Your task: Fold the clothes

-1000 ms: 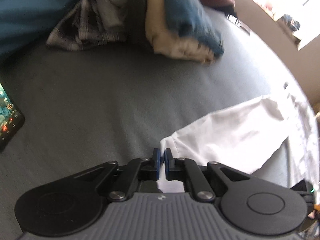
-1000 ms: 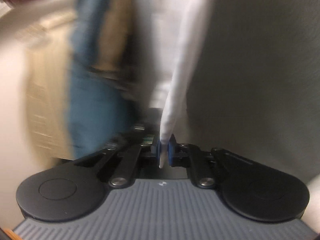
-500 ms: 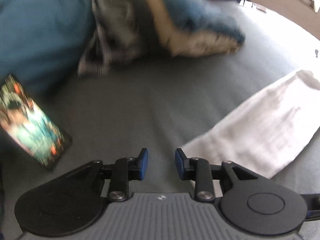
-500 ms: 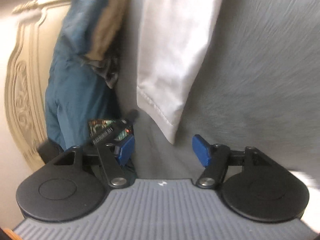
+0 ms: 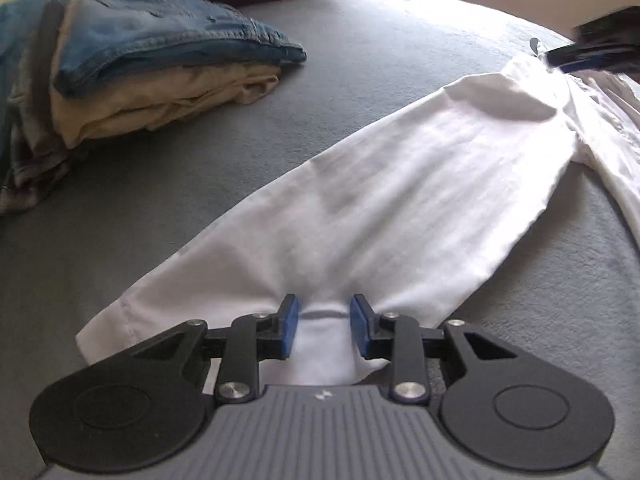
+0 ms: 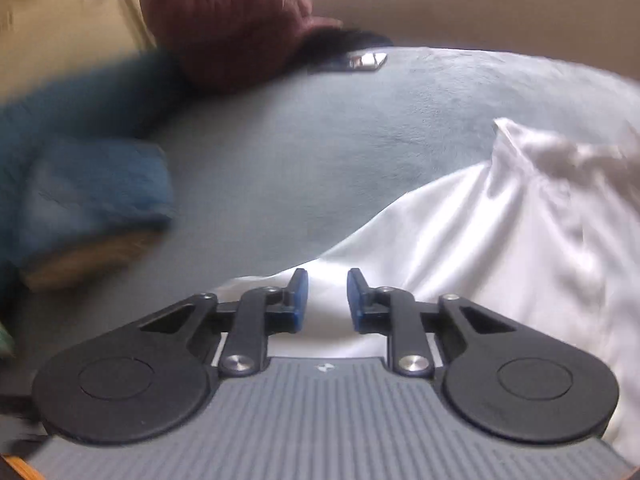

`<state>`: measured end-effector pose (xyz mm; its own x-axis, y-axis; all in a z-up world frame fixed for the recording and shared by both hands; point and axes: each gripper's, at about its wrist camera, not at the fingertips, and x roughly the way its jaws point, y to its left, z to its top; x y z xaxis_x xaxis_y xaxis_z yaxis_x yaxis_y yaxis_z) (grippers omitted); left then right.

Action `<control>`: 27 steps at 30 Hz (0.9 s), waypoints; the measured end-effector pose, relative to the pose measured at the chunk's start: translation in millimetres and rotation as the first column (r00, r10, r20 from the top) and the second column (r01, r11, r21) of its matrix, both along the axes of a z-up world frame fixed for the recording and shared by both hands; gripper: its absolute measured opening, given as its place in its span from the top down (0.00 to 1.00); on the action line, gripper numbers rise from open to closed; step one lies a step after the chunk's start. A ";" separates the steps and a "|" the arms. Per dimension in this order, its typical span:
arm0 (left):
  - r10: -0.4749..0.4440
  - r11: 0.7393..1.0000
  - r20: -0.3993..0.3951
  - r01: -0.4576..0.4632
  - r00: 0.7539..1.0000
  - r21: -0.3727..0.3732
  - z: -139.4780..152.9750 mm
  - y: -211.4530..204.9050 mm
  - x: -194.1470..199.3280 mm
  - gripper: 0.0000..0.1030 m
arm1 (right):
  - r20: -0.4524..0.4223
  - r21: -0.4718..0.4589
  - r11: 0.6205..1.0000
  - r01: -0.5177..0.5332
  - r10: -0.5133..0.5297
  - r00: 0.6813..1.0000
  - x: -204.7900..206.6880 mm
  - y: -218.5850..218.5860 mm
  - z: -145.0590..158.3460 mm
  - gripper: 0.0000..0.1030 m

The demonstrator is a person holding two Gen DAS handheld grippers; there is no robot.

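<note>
A white garment (image 5: 400, 184) is lying flat on a grey bed cover (image 5: 168, 168), its long axis running diagonally from the near left hem to the far right. The left gripper (image 5: 323, 326) is hovering over the near hem, its blue pads parted around a raised fold, gripping nothing. The right gripper (image 6: 323, 300) is likewise parted above the white cloth's other end. A stack of folded clothes (image 5: 160, 72) is sitting well apart, at far left.

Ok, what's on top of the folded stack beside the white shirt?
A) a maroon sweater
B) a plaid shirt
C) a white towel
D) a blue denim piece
D: in the left wrist view the blue denim piece tops the folded stack, over beige layers.
</note>
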<state>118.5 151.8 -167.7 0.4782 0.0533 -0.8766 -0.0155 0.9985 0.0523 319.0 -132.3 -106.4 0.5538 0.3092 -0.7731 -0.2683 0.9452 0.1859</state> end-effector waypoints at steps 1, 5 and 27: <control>0.015 1.000 0.001 -0.015 1.000 0.001 -0.8 -0.3 -1.2 0.69 | -0.022 -0.037 0.999 -0.022 0.022 1.000 14.4 -1.7 -11.4 0.85; 0.047 0.999 0.014 -0.048 0.999 0.025 -1.0 3.0 -5.2 0.69 | -0.079 -0.116 0.991 -0.065 0.056 0.995 60.0 16.5 -48.5 0.92; 0.095 0.983 0.113 -0.111 0.989 0.147 -1.0 -9.7 -17.4 0.59 | -0.078 0.137 0.990 -0.034 0.045 0.996 61.5 23.4 -69.1 0.96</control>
